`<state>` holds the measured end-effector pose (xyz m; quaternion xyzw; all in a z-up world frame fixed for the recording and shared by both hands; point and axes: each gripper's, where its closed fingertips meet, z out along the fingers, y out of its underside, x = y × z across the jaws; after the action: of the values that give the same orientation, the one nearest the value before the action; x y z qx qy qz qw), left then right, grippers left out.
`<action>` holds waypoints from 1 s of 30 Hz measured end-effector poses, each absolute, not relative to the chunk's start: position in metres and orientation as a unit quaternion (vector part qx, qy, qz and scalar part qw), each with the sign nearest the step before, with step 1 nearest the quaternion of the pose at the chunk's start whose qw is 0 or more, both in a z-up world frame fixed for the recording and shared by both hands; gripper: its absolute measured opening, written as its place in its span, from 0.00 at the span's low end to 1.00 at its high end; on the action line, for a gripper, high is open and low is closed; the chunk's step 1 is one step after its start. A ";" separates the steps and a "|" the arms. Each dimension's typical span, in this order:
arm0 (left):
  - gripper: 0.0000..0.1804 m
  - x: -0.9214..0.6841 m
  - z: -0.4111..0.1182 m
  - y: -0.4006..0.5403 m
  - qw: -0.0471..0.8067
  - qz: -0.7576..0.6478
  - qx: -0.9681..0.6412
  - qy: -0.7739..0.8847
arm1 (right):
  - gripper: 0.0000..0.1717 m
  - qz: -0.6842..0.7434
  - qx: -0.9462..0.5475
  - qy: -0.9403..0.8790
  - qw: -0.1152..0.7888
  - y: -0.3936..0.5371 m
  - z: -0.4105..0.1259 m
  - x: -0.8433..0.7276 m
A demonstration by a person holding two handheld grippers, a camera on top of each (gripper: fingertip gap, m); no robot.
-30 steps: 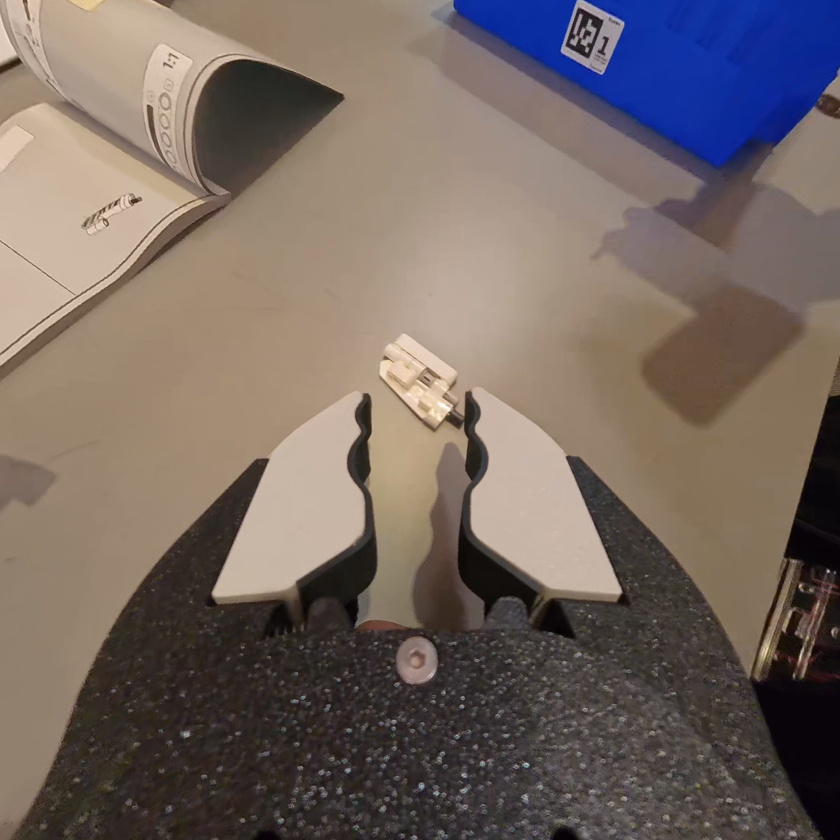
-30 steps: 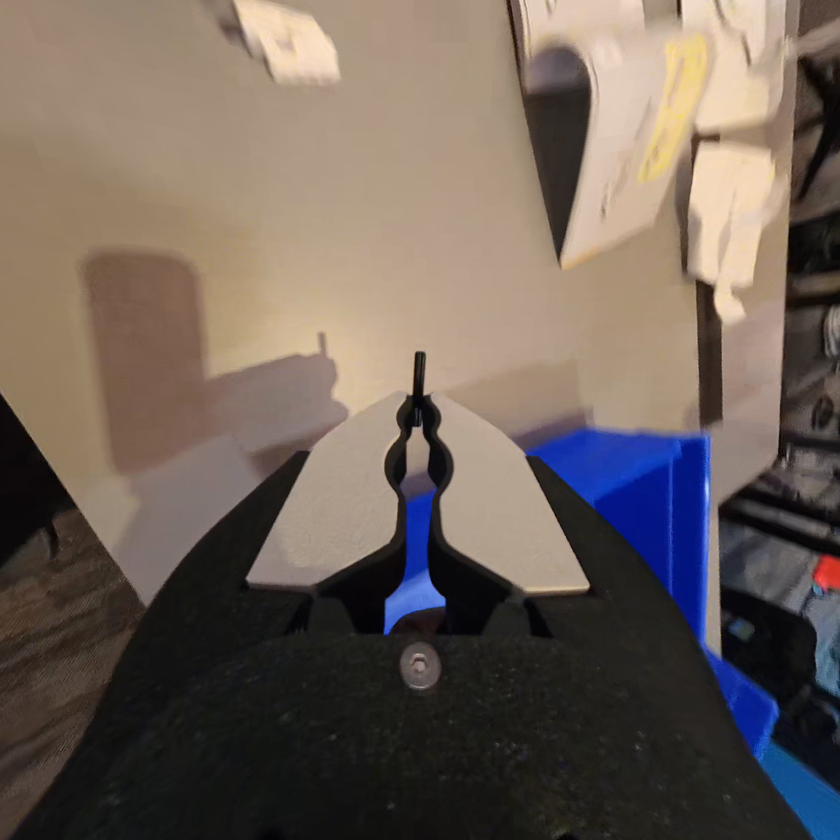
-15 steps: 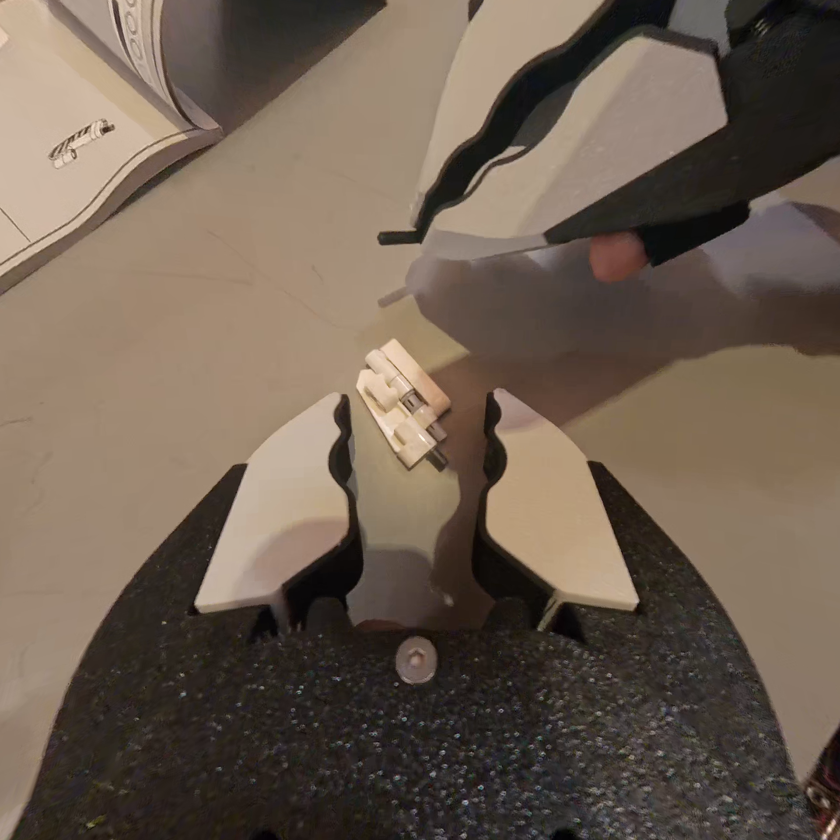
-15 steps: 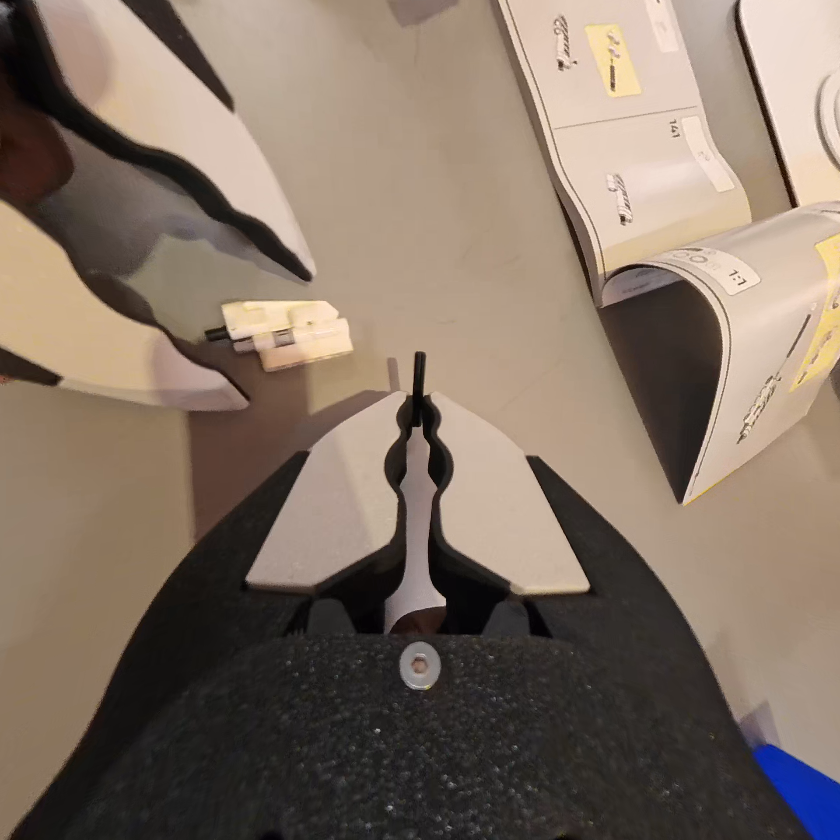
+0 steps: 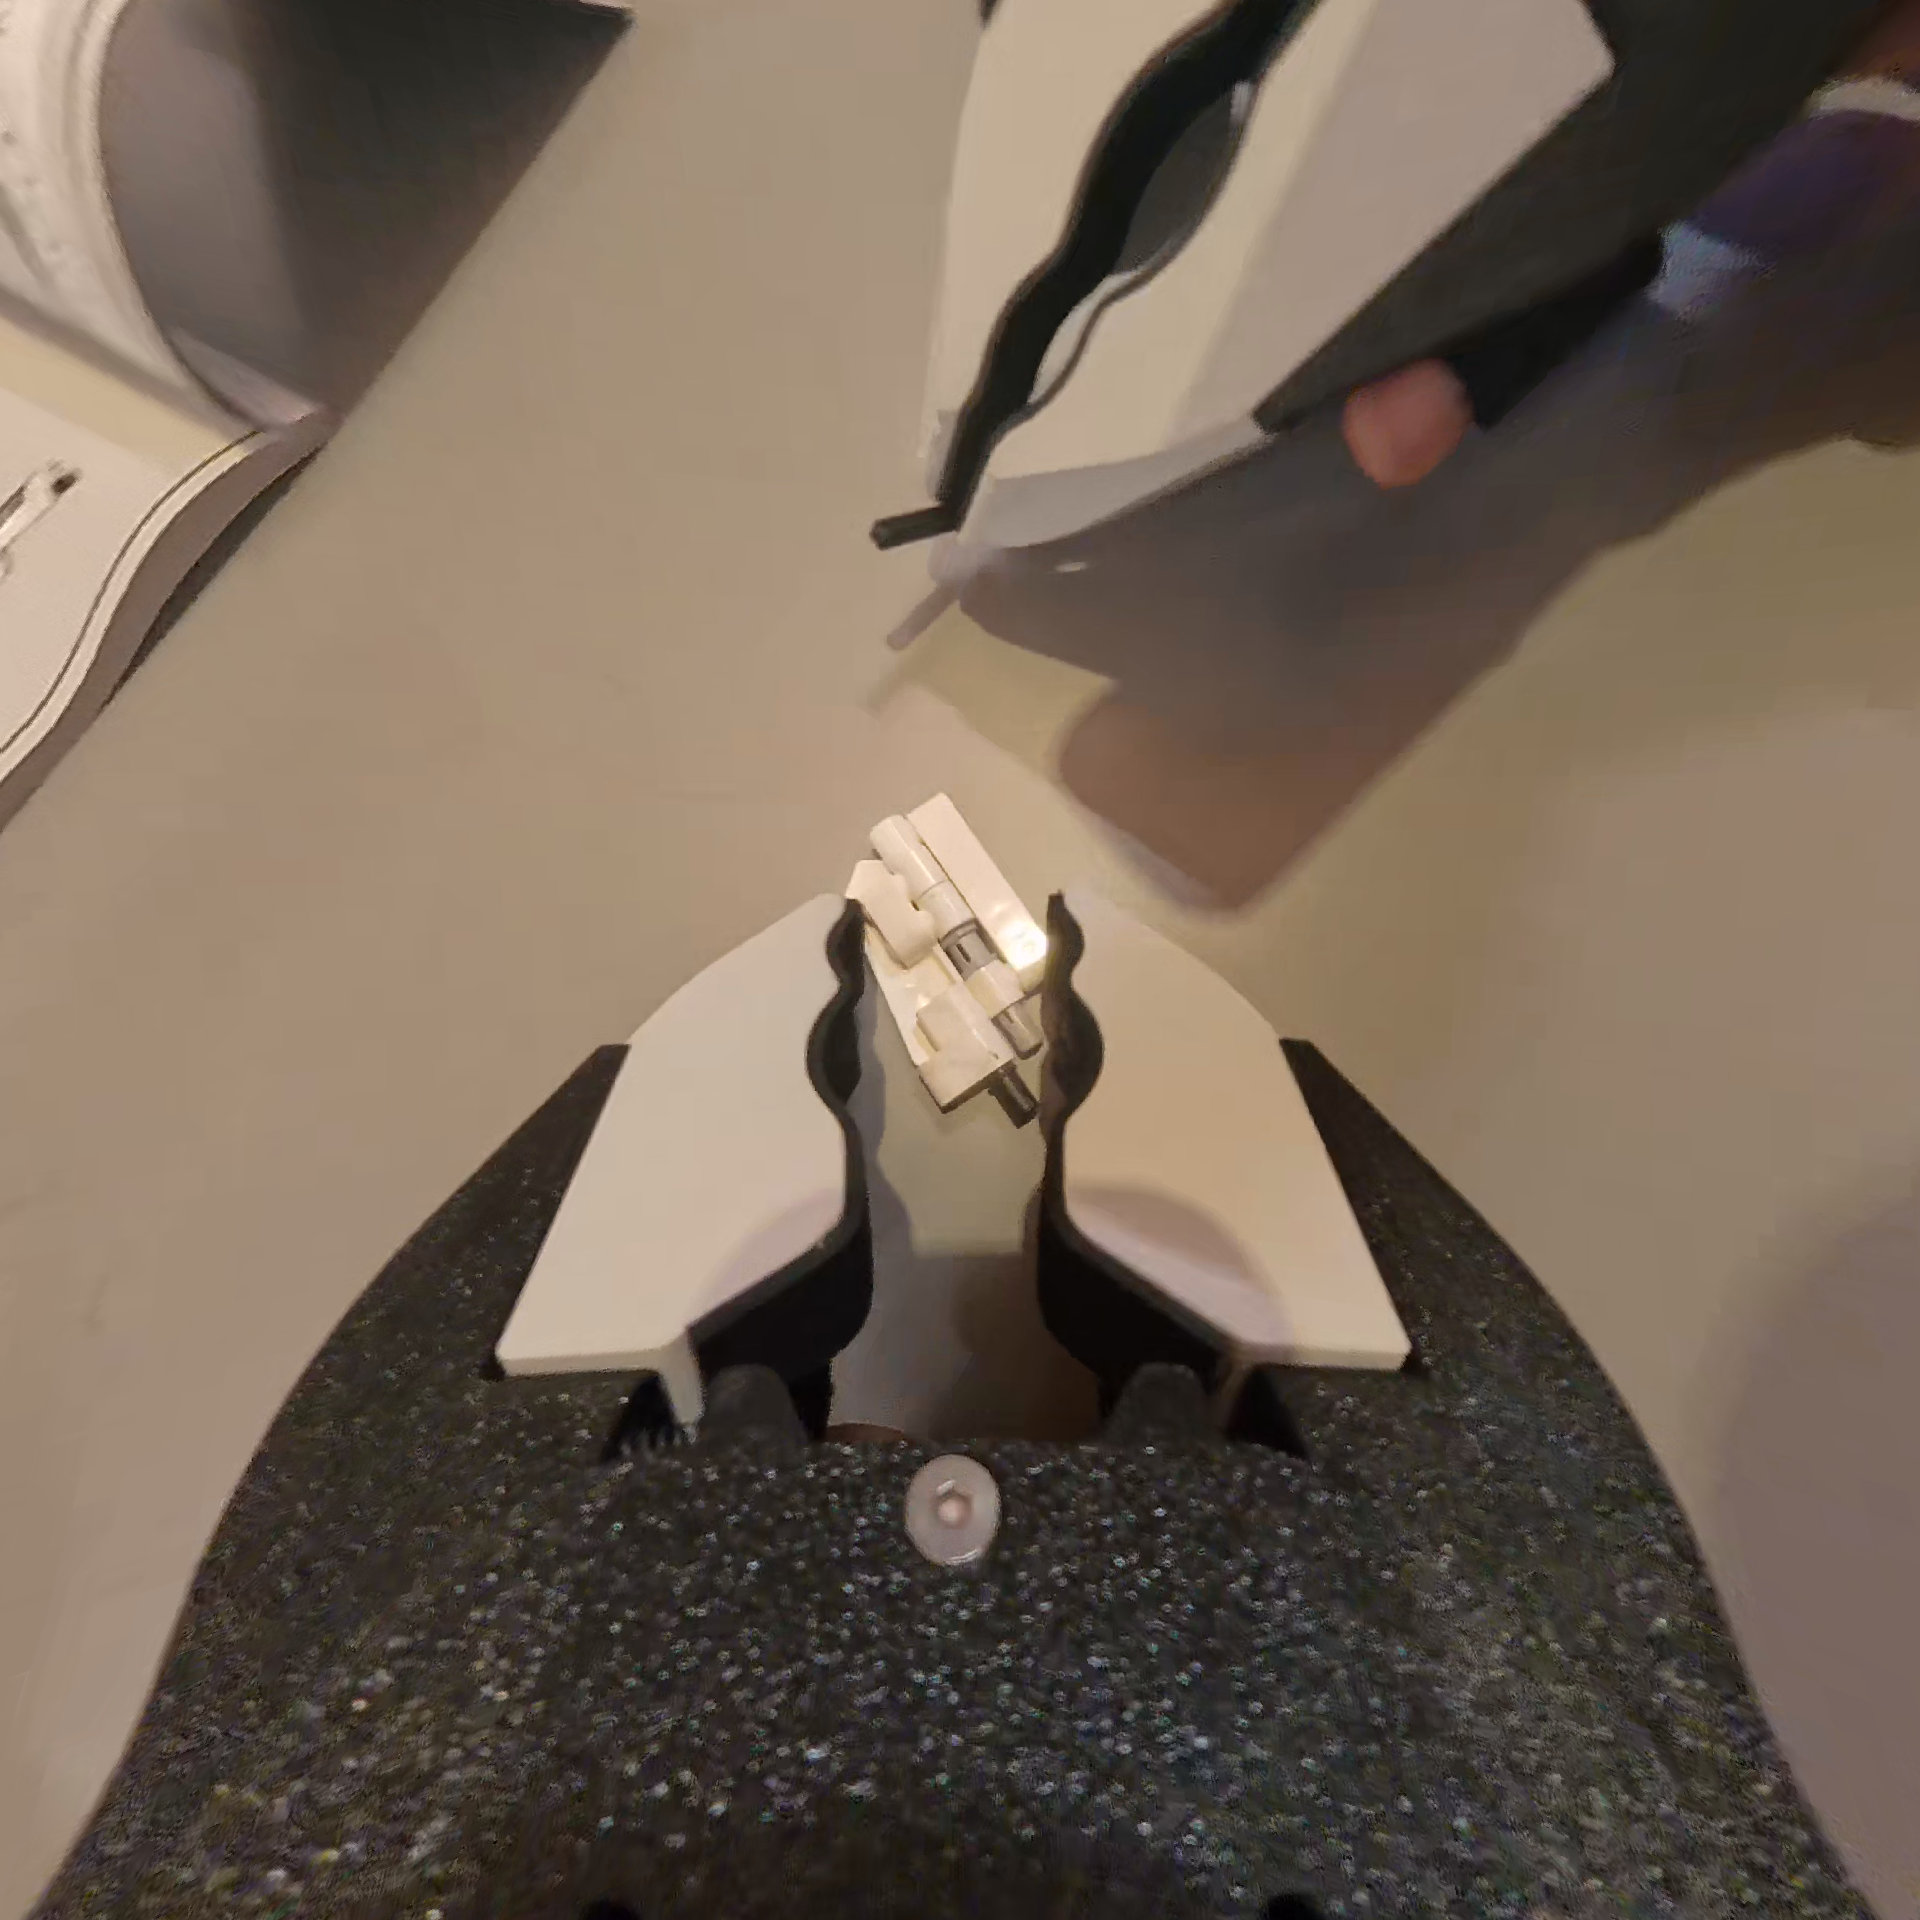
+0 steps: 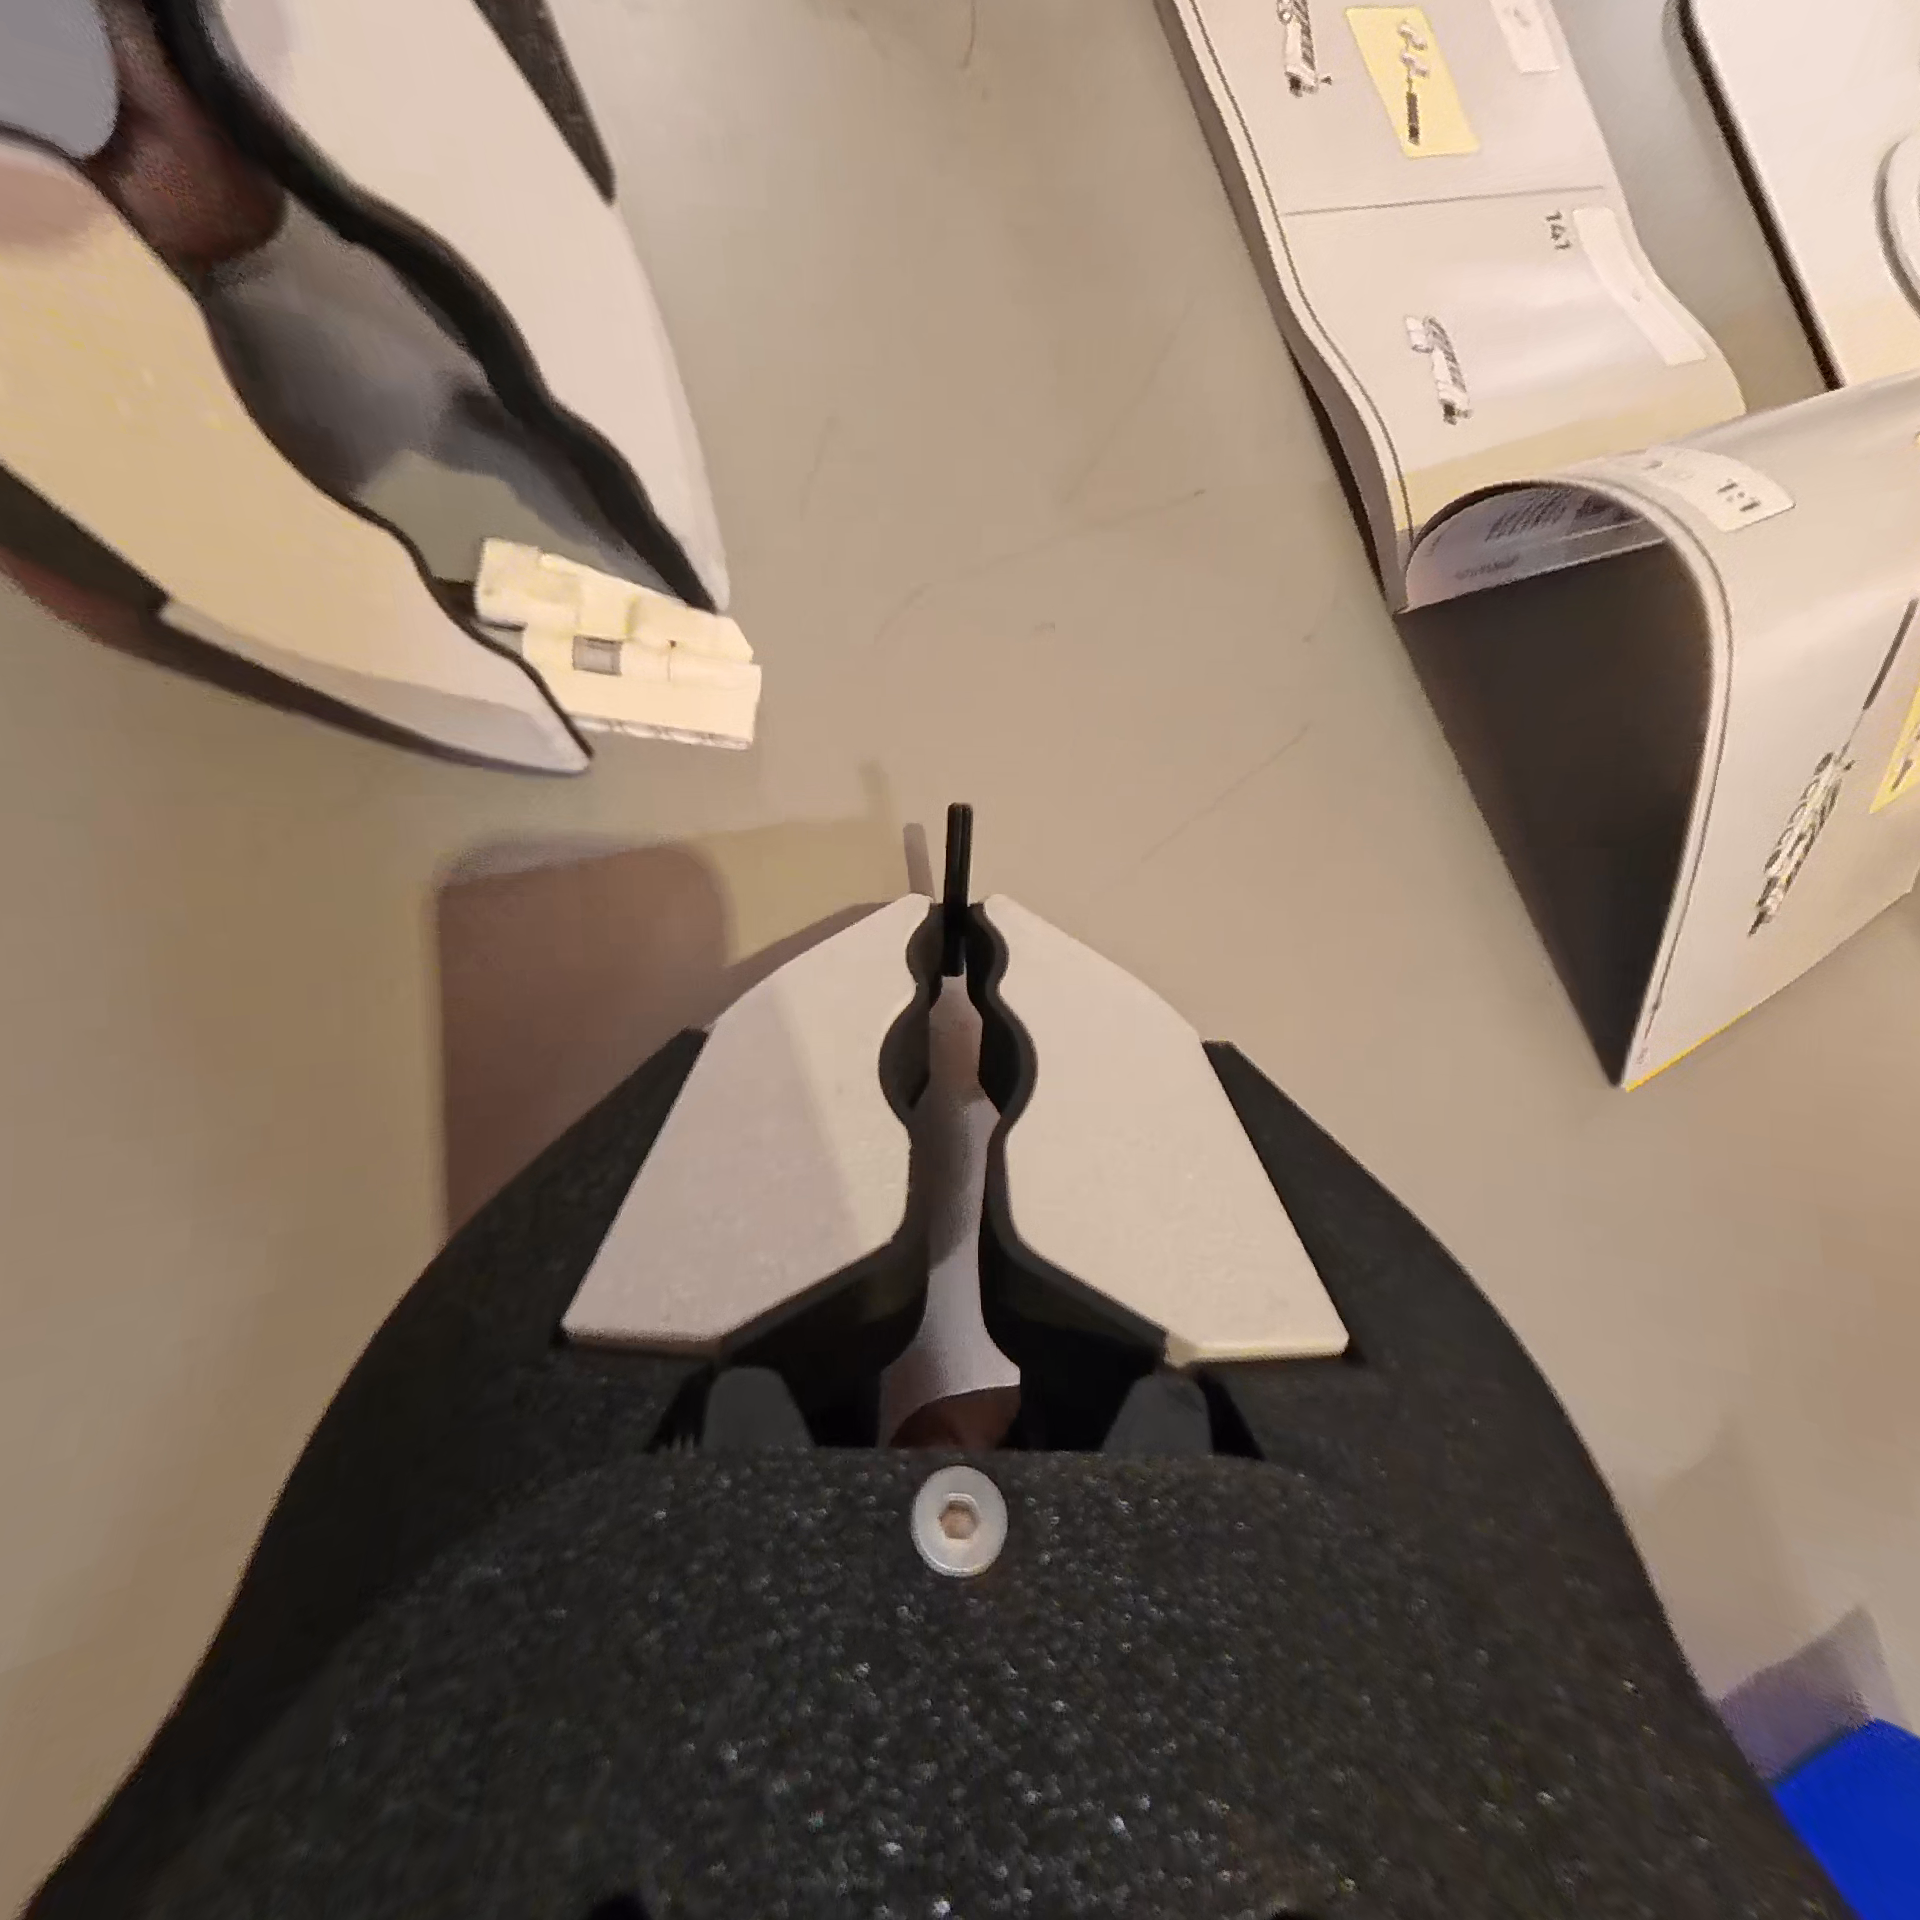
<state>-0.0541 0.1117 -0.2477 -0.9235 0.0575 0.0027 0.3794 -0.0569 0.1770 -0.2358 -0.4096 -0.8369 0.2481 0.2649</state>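
Currently the left gripper (image 5: 951, 935) is clamping a white brick assembly (image 5: 956, 961); the right gripper (image 6: 954, 906) is pinching a black pin (image 6: 958, 862) above the table (image 6: 1039, 520).

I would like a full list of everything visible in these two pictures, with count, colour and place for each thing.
white plastic assembly: one, white with a grey and dark pin along it, between the fingers of the left tongs, which close on it.
black pin: one, thin, black, pinched at the tips of the right tongs, pointing forward.
instruction booklet: one, grey-white, lying open with a curled page, on the table beyond the right tongs.
blue bin: one, only a corner shows at the lower right.
table: one, beige, under everything.
left tongs: one, pale fingers, black body.
right tongs: one, same colours.
fingertip: one, behind the right tongs.
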 end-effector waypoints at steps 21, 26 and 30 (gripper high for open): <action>0.15 -0.017 -0.241 0.087 0.395 -0.111 -0.830 0.379 | 0.02 0.278 -0.226 -0.925 0.129 0.117 -0.248 -0.006; 0.14 -0.016 -0.242 0.085 0.389 -0.113 -0.831 0.381 | 0.02 0.272 -0.224 -0.929 0.112 0.112 -0.249 -0.008; 0.16 -0.016 -0.242 0.086 0.388 -0.113 -0.834 0.375 | 0.02 0.271 -0.224 -0.929 0.113 0.109 -0.249 -0.010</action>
<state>-0.0163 0.0855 -0.2424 -0.8344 0.3749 -0.1133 0.3878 -0.0096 0.1095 -0.2489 -0.2239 -0.9292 0.2714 0.1126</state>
